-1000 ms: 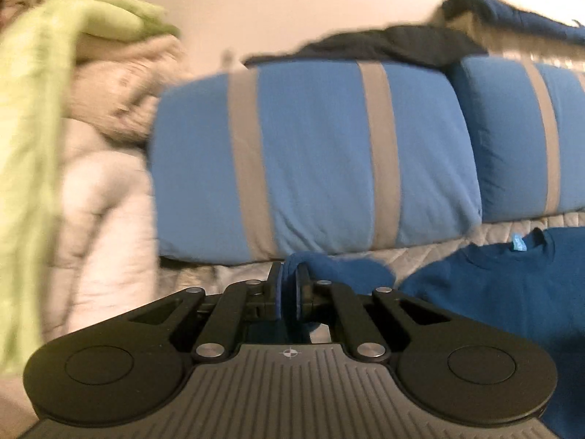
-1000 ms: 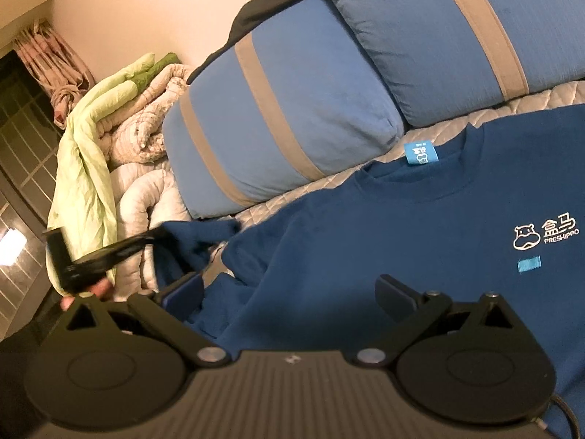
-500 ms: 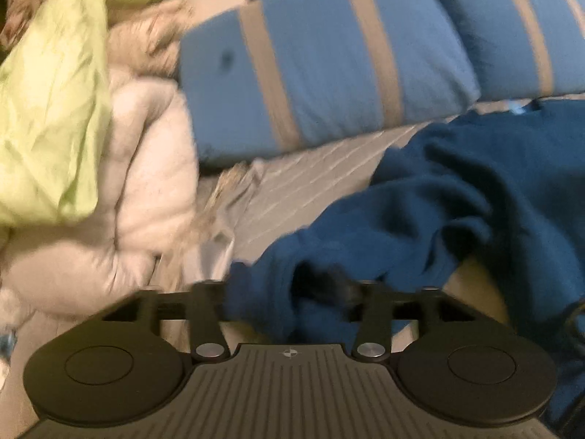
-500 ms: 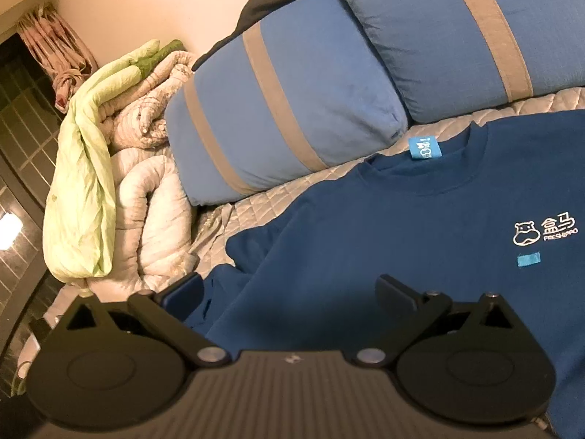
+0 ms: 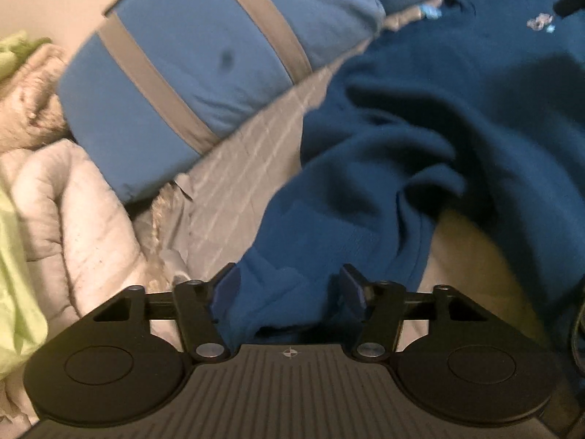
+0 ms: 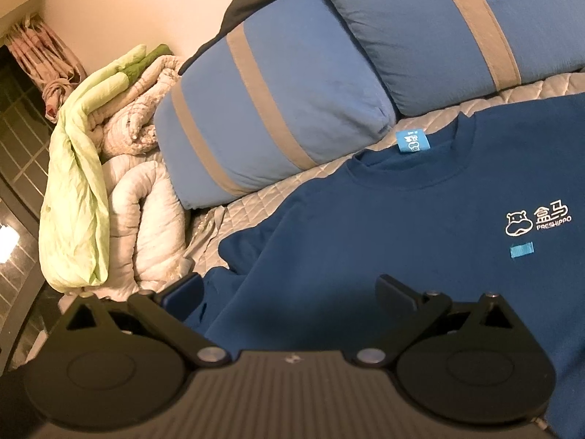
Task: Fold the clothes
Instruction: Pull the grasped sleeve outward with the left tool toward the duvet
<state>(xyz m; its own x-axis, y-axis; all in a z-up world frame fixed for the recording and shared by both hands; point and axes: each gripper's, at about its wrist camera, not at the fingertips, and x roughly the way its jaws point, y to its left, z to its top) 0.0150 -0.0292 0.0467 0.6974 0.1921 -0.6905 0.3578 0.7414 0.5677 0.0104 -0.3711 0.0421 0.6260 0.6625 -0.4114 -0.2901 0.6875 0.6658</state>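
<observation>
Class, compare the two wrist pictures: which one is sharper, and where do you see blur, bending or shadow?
Right wrist view: sharp, the white hippo logo on the dark blue sweatshirt readable; the fisheye bends the blue grey-striped pillows. Left wrist view: motion-blurred, the logo smeared, deep shadows in the sweatshirt's folds.

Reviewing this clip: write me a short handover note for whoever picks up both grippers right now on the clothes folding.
Left gripper: part open, has just been closing, bunched sleeve of the blue sweatshirt between the fingers; a firm pinch is not clear.
Right gripper: open, empty, hovering low over the sweatshirt's front.
Sweatshirt lies face up on the quilted bed cover, collar toward the striped pillows.
Done: body spread roughly flat.
Left: no fold is visible yet; that sleeve is rumpled.
</observation>
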